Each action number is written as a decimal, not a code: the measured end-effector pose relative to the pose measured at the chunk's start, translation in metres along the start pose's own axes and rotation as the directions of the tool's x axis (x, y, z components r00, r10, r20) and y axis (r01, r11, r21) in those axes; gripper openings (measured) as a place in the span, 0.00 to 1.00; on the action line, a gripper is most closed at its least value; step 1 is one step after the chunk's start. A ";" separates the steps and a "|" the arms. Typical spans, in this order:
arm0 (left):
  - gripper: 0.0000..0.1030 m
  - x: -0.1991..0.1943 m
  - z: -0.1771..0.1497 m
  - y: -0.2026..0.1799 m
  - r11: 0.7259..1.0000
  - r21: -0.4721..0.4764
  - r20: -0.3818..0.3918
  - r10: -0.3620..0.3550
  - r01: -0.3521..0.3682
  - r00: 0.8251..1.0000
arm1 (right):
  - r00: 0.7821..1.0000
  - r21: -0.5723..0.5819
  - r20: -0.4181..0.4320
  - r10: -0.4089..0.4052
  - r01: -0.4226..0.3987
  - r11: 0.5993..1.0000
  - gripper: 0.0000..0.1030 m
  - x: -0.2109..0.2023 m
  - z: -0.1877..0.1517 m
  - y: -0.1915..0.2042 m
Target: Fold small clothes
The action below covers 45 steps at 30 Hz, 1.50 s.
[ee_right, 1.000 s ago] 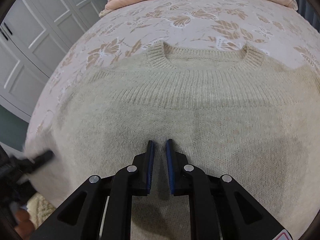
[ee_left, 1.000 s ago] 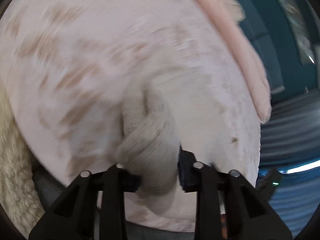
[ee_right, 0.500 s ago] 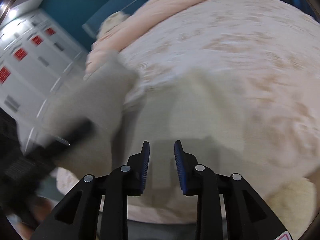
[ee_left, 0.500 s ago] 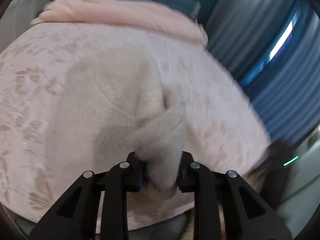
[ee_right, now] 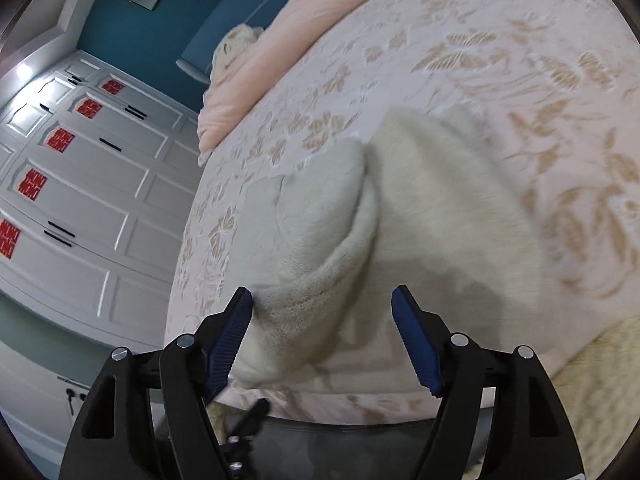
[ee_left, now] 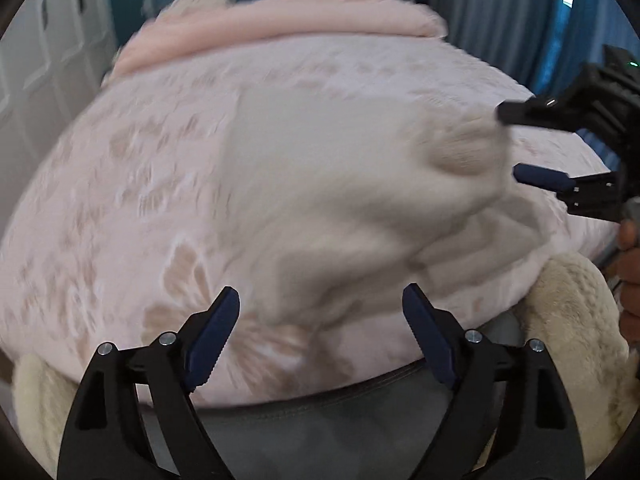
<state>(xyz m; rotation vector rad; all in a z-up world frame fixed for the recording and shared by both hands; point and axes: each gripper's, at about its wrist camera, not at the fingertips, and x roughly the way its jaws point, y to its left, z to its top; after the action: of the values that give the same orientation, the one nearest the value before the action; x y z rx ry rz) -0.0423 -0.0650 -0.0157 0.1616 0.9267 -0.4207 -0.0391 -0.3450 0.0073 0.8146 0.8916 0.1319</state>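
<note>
Both pairs of jaws are opening wide, with blue ribbed pads well apart. On the left gripper (ee_left: pixel 320 336), low in the left wrist view, no cloth is pressed between the pads: the blurred cream knitted sweater (ee_left: pixel 340 184) lies just beyond them, spread across the middle of the frame on the bed (ee_left: pixel 120 208), whose pale pink cover bears a tan leaf pattern. At the right edge of that view the right gripper (ee_left: pixel 508 144) reaches in from the side, its two fingers spread on either side of a bunched fold of the sweater (motion blur hides whether either finger touches it). A person's hand (ee_left: pixel 630 276) shows at the right edge below it. In the right wrist view the right gripper (ee_right: pixel 322 332) sits at the bottom centre, and a folded lobe of the sweater (ee_right: pixel 360 232) rises between its pads; the left pad is just beside the knit or touching it, the right pad stands clear. A peach blanket (ee_right: pixel 304 28) lies along the bed's far end at upper centre. White wardrobe doors (ee_right: pixel 92 184) with red paper decorations fill the left side, under a teal wall. Fluffy cream fabric (ee_left: pixel 572 312) shows at the lower right by the bed's near edge.
</note>
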 end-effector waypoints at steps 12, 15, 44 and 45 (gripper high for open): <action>0.49 0.024 0.001 0.038 0.988 -0.149 -0.069 -0.040 0.029 0.997 | 0.996 -0.021 -0.076 -0.053 0.051 0.998 0.74 0.035 0.001 0.037; 0.23 0.030 0.001 0.043 0.977 -0.197 -0.098 -0.106 0.085 0.990 | 0.985 -0.078 -0.122 -0.123 0.114 0.990 0.15 0.058 0.001 0.039; 0.12 0.034 0.001 0.017 0.977 -0.176 -0.142 -0.147 0.121 0.979 | 0.974 -0.051 -0.026 -0.227 0.225 0.973 0.17 0.011 -0.001 -0.059; 0.12 0.029 0.002 0.016 0.978 -0.165 -0.147 -0.154 0.129 0.977 | 0.979 -0.022 -0.012 -0.201 0.201 0.979 0.22 0.001 -0.003 -0.060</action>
<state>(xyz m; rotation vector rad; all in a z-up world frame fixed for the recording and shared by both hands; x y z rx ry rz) -0.0191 -0.0593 -0.0391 -0.0137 1.1281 -0.4709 -0.0536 -0.3849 -0.0350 0.7006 0.9797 -0.0304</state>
